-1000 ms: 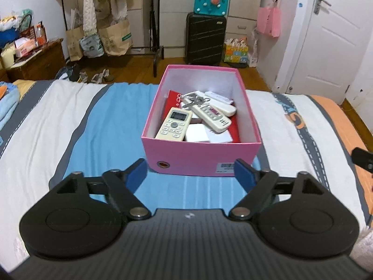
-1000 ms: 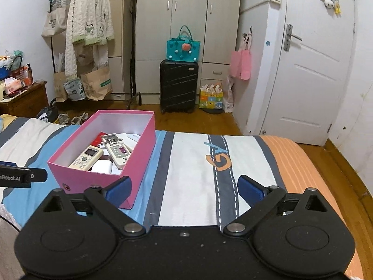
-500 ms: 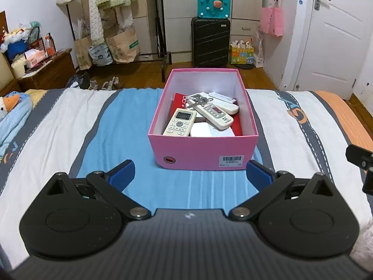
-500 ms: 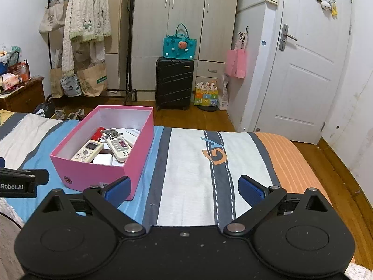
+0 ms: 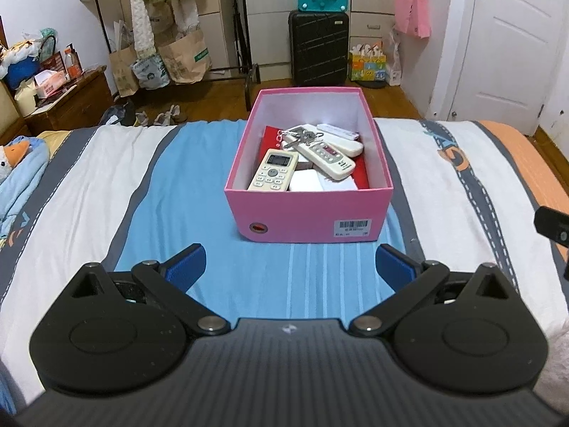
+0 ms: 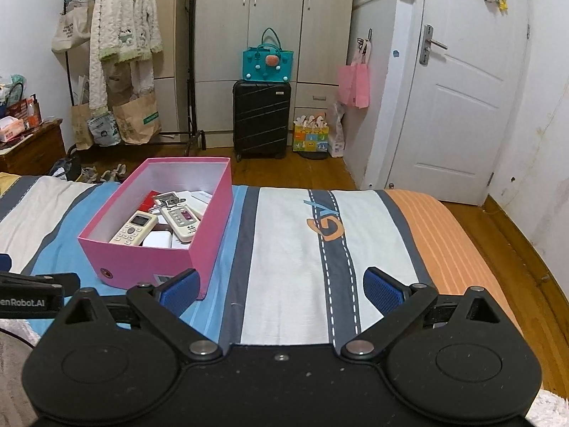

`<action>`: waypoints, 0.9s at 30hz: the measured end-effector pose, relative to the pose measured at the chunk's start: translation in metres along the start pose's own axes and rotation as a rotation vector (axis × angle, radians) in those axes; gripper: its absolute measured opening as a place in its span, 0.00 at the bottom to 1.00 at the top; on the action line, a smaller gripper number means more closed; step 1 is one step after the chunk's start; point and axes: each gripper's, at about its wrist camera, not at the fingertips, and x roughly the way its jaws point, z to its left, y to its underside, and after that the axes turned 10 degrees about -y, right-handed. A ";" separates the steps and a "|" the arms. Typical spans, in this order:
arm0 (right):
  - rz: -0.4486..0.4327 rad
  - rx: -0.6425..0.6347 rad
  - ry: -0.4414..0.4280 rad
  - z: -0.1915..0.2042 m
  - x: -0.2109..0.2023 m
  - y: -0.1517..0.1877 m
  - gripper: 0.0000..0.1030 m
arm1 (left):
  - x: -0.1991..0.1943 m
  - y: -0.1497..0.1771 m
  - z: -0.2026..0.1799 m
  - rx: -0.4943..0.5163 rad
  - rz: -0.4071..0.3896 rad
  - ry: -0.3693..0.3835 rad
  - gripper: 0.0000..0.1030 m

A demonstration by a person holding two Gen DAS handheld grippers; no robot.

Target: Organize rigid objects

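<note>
A pink box (image 5: 309,213) stands on the striped bed; it also shows in the right wrist view (image 6: 209,227). Inside lie a beige remote (image 5: 273,170), a white remote with red buttons (image 5: 329,156), a bunch of keys (image 5: 302,136), a white block (image 5: 305,181) and a red card (image 5: 273,134). My left gripper (image 5: 288,267) is open and empty, held back from the box's near wall. My right gripper (image 6: 281,286) is open and empty, to the right of the box over the bed.
The bed (image 6: 291,235) ends at a wooden floor (image 6: 306,174). Beyond stand a black suitcase (image 6: 261,119), a clothes rack (image 6: 124,57), a wardrobe (image 6: 274,17) and a white door (image 6: 462,89). A wooden nightstand (image 5: 67,103) is at the far left.
Both grippers have drawn back and risen, so the box looks smaller and farther. The left gripper's jaws have opened a little wider. Nothing in the box has moved.
</note>
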 end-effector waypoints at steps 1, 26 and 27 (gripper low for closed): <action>0.000 0.001 -0.003 0.000 0.000 0.000 0.97 | 0.001 0.000 -0.001 0.005 0.006 -0.006 1.00; 0.013 0.005 0.008 -0.002 0.003 0.001 0.97 | 0.014 0.003 -0.002 0.028 0.090 -0.019 1.00; 0.014 0.005 0.007 -0.003 0.004 0.001 0.97 | 0.014 0.003 -0.002 0.026 0.089 -0.020 1.00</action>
